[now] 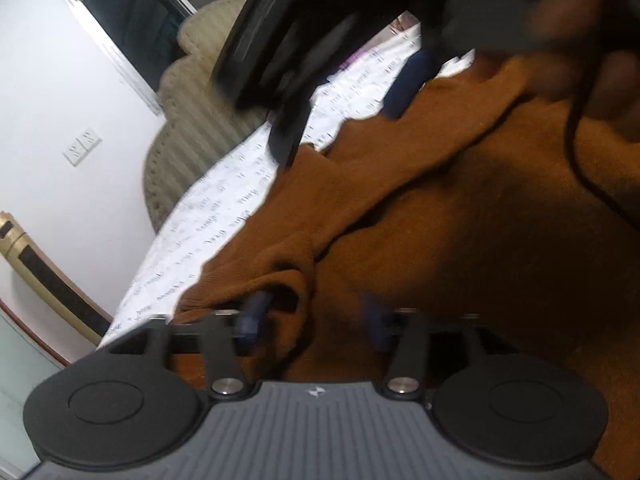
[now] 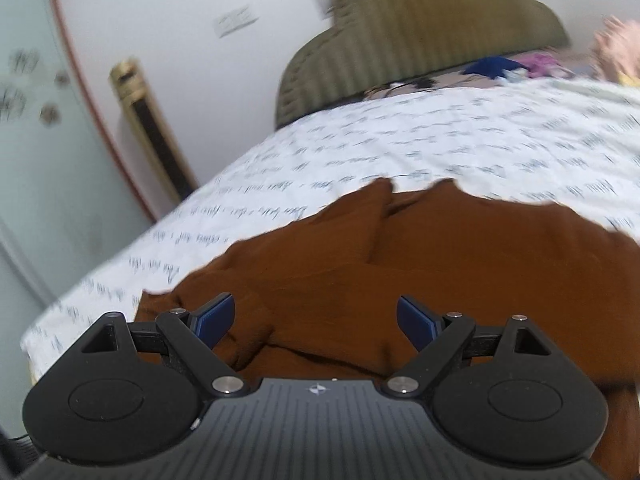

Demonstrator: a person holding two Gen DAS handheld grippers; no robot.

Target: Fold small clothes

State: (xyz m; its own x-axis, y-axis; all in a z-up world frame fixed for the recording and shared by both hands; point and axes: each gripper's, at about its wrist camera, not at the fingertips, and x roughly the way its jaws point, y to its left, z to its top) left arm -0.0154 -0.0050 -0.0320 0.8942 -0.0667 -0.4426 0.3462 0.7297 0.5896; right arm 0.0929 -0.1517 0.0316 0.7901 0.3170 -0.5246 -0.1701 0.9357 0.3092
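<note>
Brown garment (image 2: 440, 264) lying crumpled on printed white bedsheet (image 2: 400, 140); I'm seeing left gripper (image 1: 316, 316) and right gripper (image 2: 316, 316) both released, padded headboard (image 2: 420, 20) behind.

Rust-brown knitted garment (image 2: 400, 264) spread on white script-printed bedsheet (image 2: 400, 140), directly beneath right claw (image 2: 316, 320); ribbed olive headboard (image 2: 420, 28) beyond.

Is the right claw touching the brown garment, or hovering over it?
Cannot tell. In the right wrist view the right claw stands open with the brown garment spread behind its blue pads, but no gap or contact shows plainly.
</note>
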